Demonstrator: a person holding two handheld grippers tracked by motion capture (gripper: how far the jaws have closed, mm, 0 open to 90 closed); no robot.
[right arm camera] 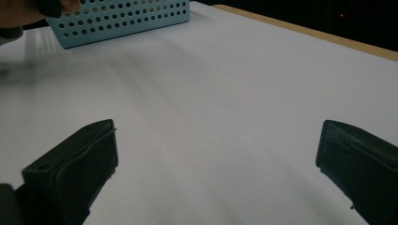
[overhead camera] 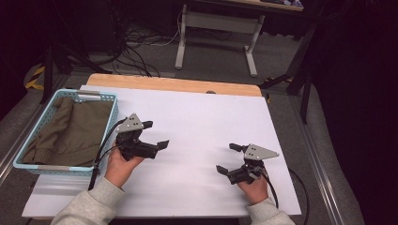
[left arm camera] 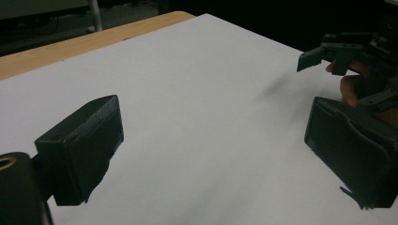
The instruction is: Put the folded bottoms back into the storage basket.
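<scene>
Hovering low over the white sheet [overhead camera: 197,126], left gripper [overhead camera: 157,135] with jaws spread wide and nothing between them, pointing toward the middle of the table; right gripper [overhead camera: 231,158] likewise gaping and empty, aimed inward from the other side, the two well apart with bare sheet between. In the left gripper view, showing both black jaws far apart at the frame's edges and the other gripper farther off at upper right; in the right gripper view, showing the same wide gap above plain white surface.

Judging the work in hand as fetching the olive-green cloth [overhead camera: 70,129] out of the basket [overhead camera: 65,169]: best swinging the left gripper back toward the basket wall beside it, keeping the jaws wide while coming down over the rim, then biting into a raised fold rather than a flat stretch; lifting slowly so as not to drag the light basket along; holding the right gripper ready to take a second edge once the cloth is hanging free.

Lying crumpled inside the pale blue perforated basket at the table's left edge, the cloth, just beside the left gripper's hand but behind its jaws; well apart from the right gripper, across the sheet, with the basket's corner [right arm camera: 126,18] seen far off in the right gripper view.
</scene>
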